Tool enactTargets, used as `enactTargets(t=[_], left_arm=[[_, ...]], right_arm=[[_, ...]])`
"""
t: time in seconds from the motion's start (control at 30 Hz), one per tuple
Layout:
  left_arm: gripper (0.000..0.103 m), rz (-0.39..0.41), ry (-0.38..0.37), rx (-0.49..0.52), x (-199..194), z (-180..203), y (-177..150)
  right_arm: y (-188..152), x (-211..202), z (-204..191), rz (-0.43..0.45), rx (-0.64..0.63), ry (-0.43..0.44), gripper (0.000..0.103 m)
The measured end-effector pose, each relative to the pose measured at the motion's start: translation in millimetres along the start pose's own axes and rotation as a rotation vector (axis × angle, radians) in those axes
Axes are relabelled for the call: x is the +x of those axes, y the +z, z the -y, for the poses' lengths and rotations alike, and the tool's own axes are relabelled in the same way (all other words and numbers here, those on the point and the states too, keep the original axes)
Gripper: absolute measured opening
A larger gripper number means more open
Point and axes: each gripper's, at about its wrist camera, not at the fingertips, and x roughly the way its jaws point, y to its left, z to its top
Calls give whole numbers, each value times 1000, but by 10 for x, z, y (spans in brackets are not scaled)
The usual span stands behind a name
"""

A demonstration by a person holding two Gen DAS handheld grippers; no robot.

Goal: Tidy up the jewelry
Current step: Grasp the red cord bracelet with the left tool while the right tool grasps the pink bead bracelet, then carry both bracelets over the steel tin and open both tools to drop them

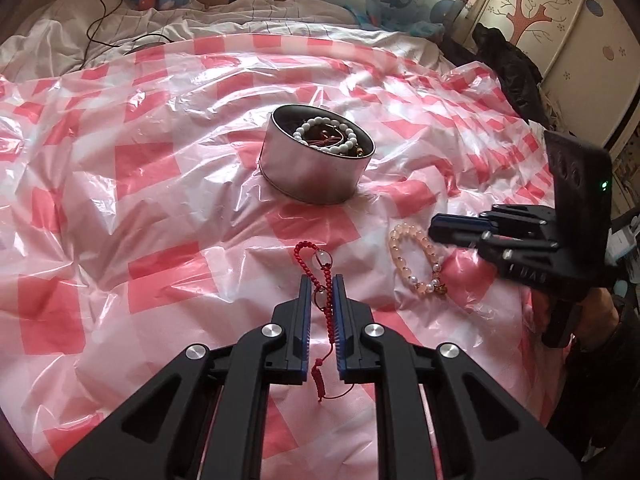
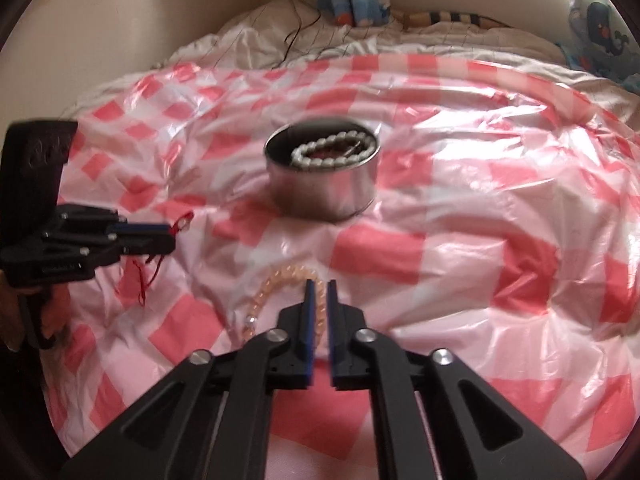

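My left gripper is shut on a red braided cord bracelet, whose loop sticks out past the fingertips while its tail hangs below. In the right wrist view the left gripper holds the red cord just above the sheet. A peach bead bracelet lies flat on the sheet. My right gripper straddles one side of the peach bracelet, jaws a little apart and not pressing the beads. A round metal tin behind holds a white bead bracelet and other pieces.
A crinkled pink-and-white checked plastic sheet covers the bed. Rumpled white bedding and a black cable lie at the far side, and dark clothing sits by a painted wardrobe on the right. A hand holds the left gripper.
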Motion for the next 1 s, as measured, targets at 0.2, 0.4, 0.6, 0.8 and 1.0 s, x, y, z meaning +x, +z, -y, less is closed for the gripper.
enactTargets(t=[0.2,0.4,0.6,0.8,1.0], left_arm=[[9,7,-4,-5,-2,7,-11],[9,29,-16,7,-52,57,39],[9,95,-42,19,-187,135,249],[9,134,-36,46,-107,225,608],[9,163,-24,44,60,201,971]], right_arm=[[-37,147,-61,-41,-28,-4,32],[-27,49,-111,-4,-56,-11,8],[129,-331,-13,183,-1,1,8],[402,-459,84,272,38,-4,8],[664,-428,325,311,141,126,8]])
